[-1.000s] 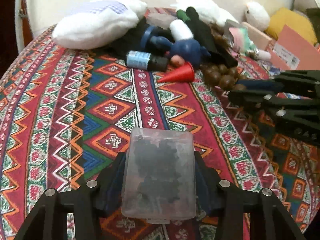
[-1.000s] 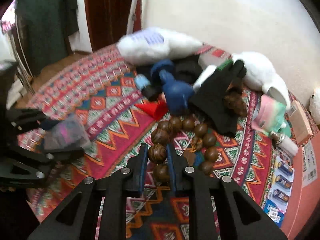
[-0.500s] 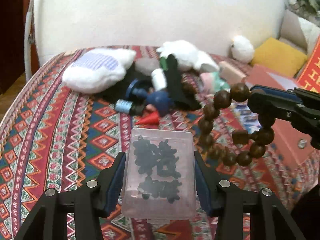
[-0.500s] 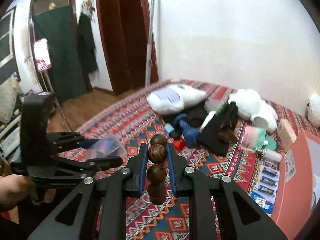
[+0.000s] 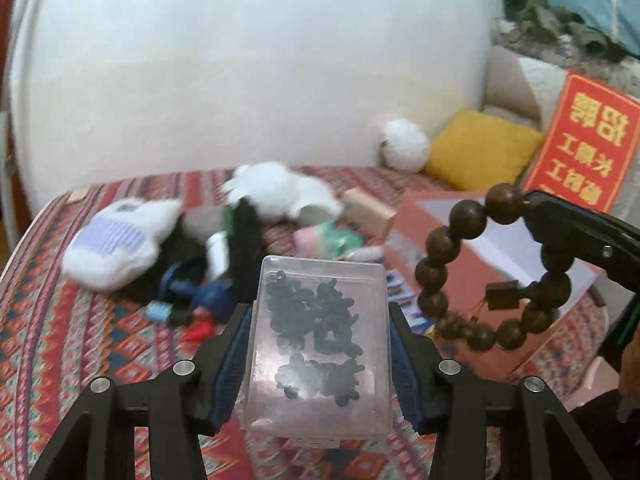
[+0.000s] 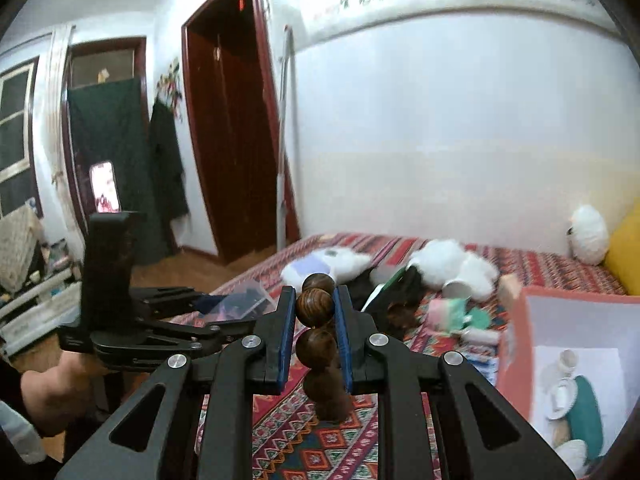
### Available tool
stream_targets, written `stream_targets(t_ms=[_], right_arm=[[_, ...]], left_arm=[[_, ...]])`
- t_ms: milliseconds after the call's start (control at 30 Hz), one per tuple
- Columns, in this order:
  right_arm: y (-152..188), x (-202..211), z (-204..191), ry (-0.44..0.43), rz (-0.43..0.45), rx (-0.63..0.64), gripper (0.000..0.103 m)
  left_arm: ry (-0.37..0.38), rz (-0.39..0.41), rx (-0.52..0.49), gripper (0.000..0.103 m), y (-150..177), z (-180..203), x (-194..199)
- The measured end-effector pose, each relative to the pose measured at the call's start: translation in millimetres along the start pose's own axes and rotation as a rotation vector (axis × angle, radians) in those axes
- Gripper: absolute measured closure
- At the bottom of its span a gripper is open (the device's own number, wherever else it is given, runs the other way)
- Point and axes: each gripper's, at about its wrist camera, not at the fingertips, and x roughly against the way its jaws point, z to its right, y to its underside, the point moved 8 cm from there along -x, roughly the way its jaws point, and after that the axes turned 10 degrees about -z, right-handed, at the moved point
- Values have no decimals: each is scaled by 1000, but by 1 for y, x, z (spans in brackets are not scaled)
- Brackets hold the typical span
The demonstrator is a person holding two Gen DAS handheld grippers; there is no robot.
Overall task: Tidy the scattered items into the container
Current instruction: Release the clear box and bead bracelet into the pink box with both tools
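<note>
A patterned bed (image 5: 60, 344) under a white wall, clutter heaped mid-bed. Left hand-held gripper (image 5: 320, 344) is clamped on a clear box (image 5: 320, 344); right hand-held gripper (image 6: 316, 312) pinches a bead bracelet (image 5: 480, 280), dangling right of the box, likely bound for the red carton (image 6: 516, 344).

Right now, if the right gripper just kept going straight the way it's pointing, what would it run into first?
Probably the clutter heap on the bed: the right gripper, shut on the wooden bead bracelet, points toward the black cloth beside the white plush toy. Depth is unclear, but nothing nearer shows.
</note>
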Motion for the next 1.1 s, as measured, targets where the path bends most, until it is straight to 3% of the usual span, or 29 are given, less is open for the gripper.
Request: stream_targets(t_ms=[267,633,833,933,1000,1033,1067,1100], right_arm=[[-2,85,27,45,118,-64,83],[7,170,107,306,232,-171,83],[21,191,169,491,234,-239,83],[34,179,212,578,175,-283,83],[45,161,243,613,107,-329,81],[53,153,257,634,67,-359,75],[66,143,276,688,-1,-400,48],[76,138,288,742,-41,-430,25]], left_arm=[[119,48,-111,49,-42,84,-4],[275,79,-246,49,-100,201,-37],[329,9,-293,49,-118,250,-97],[332,-53,-308,48,-120,266,-136],[303,-141,-318,45,-114,271,-170],[279,-189,-322,31,-110,273,-187],[243,-222,-322,16,-105,271,-201],[198,-240,-325,16,-99,268,-211]])
